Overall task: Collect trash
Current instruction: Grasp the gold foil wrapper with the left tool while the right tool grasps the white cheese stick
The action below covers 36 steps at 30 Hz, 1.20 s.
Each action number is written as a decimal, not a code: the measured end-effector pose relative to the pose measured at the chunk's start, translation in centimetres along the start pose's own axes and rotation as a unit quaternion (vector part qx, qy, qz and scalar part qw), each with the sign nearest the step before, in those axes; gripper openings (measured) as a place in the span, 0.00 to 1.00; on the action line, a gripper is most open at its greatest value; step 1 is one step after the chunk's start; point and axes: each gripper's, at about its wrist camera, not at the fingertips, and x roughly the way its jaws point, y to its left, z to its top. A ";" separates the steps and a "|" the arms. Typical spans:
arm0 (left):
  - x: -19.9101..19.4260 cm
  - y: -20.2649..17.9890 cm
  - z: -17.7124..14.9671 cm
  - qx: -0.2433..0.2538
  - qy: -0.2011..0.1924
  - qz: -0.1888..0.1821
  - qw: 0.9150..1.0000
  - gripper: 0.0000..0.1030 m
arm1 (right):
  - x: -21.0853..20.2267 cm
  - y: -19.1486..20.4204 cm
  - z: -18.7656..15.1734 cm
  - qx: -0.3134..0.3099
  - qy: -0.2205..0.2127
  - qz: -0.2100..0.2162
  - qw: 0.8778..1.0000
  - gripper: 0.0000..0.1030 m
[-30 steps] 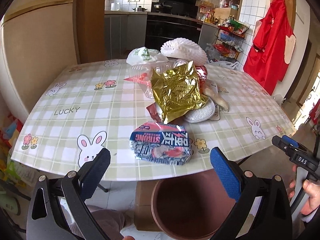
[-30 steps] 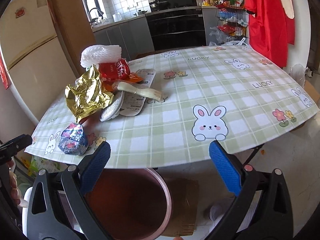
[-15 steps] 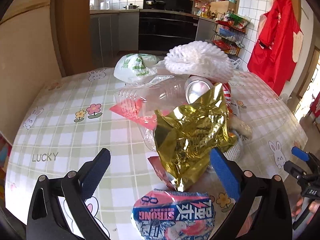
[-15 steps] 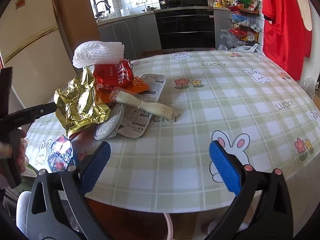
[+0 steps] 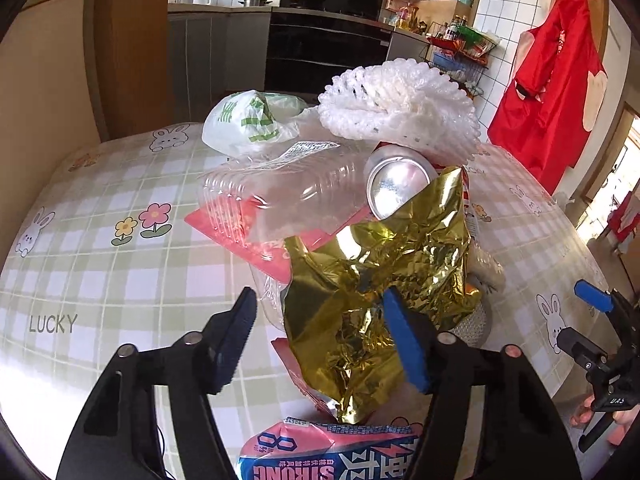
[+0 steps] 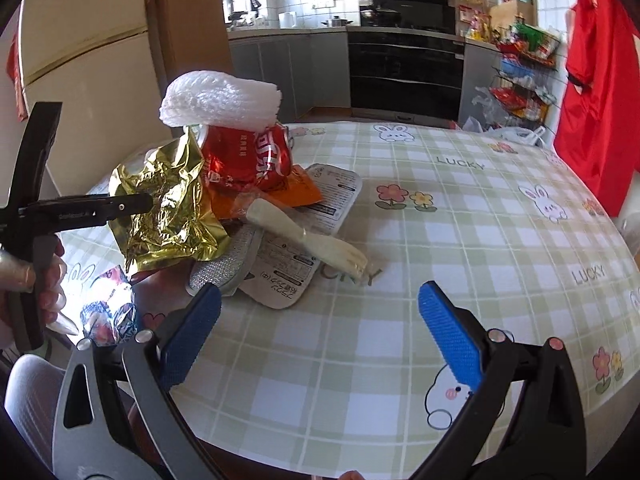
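Note:
A pile of trash lies on the checked table (image 5: pixel 100 240). On it are a crumpled gold foil wrapper (image 5: pixel 360 280), a clear plastic bottle (image 5: pixel 280 196), a drink can (image 5: pixel 396 184), a white foam net (image 5: pixel 400 108) and a white-green bag (image 5: pixel 248 120). A pink-blue packet (image 5: pixel 332 456) lies nearest. My left gripper (image 5: pixel 318 344) straddles the gold wrapper's lower half and its jaws are closing; the left pad is still clear of the foil. My right gripper (image 6: pixel 320 328) hovers open over bare tablecloth (image 6: pixel 480 240), right of the gold wrapper (image 6: pixel 168 208) and red can (image 6: pixel 248 156).
A pale wrapped strip (image 6: pixel 304 236), printed labels (image 6: pixel 288 276) and a silvery pad (image 6: pixel 232 264) spread from the pile toward my right gripper. A hand (image 6: pixel 48 292) holds the left gripper's handle. Red aprons (image 5: pixel 552 92) hang at right; kitchen cabinets stand behind the table.
My left gripper advanced over the table edge to the pile and narrowed its jaws around the gold wrapper. The brown bin dropped out of both views. My right gripper moved in over the table.

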 end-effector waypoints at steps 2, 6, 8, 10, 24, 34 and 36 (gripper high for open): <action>-0.2 0.2 0.0 -0.003 -0.002 -0.001 1.000 0.46 | 0.2 0.2 0.3 -0.019 -0.002 0.001 1.000 0.95; -1.7 0.8 0.4 -0.018 -0.021 -0.026 0.999 0.24 | 0.8 0.3 1.1 -0.051 0.000 0.004 0.999 0.95; -2.7 0.8 0.8 -0.017 -0.031 -0.032 0.999 0.20 | 1.3 0.1 1.5 -0.061 0.009 0.016 0.998 0.95; -3.6 0.5 1.1 -0.008 -0.044 -0.036 0.998 0.16 | 2.1 -0.1 1.9 -0.072 0.019 0.022 0.997 0.95; -9.0 -0.6 1.8 0.002 -0.103 -0.061 0.993 0.03 | 6.3 1.7 2.8 -0.204 0.076 0.068 0.974 0.64; -11.1 1.1 0.9 -0.030 -0.128 -0.049 0.990 0.03 | 8.5 1.8 4.1 -0.241 0.096 0.068 0.963 0.55; -11.2 1.3 0.7 -0.036 -0.130 -0.049 0.990 0.03 | 9.0 2.0 4.4 -0.249 0.099 0.066 0.961 0.52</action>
